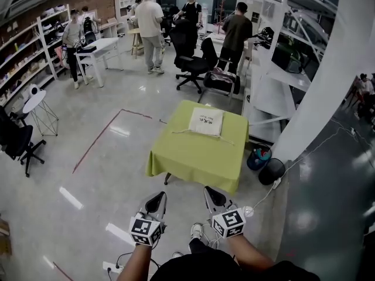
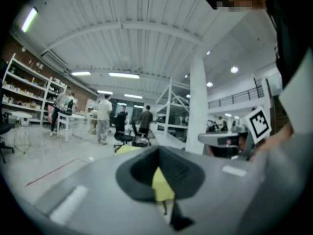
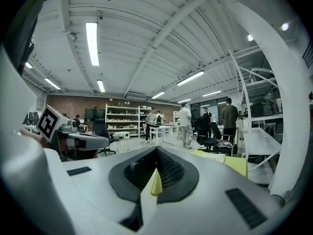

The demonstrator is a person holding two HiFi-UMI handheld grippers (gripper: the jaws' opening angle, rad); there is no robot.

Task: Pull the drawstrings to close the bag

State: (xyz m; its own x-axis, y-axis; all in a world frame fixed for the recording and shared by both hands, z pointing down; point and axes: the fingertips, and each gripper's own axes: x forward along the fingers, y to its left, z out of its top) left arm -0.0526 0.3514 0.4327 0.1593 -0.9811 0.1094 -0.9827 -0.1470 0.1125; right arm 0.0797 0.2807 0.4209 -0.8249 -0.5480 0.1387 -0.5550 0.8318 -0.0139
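A cream drawstring bag [image 1: 207, 122] lies flat on a table with a yellow-green cloth [image 1: 193, 157], its cords trailing out to the left and right. My left gripper [image 1: 156, 202] and right gripper [image 1: 214, 199] are held side by side well short of the table's near edge, both shut with nothing between the jaws. In the left gripper view the jaws [image 2: 157, 153] meet at the tips and a slice of the yellow-green cloth [image 2: 162, 186] shows through the slit. The right gripper view has the closed jaws [image 3: 156, 149] in front and the bag [image 3: 211, 156] on the table at the right.
A thick white pillar [image 1: 328, 81] and white shelving [image 1: 281, 57] stand right of the table, with a blue bin [image 1: 259, 158] and a black one [image 1: 272, 171] at their foot. Office chairs [image 1: 190, 60] and several people [image 1: 151, 28] are beyond the table. A power strip [image 1: 111, 268] lies by my feet.
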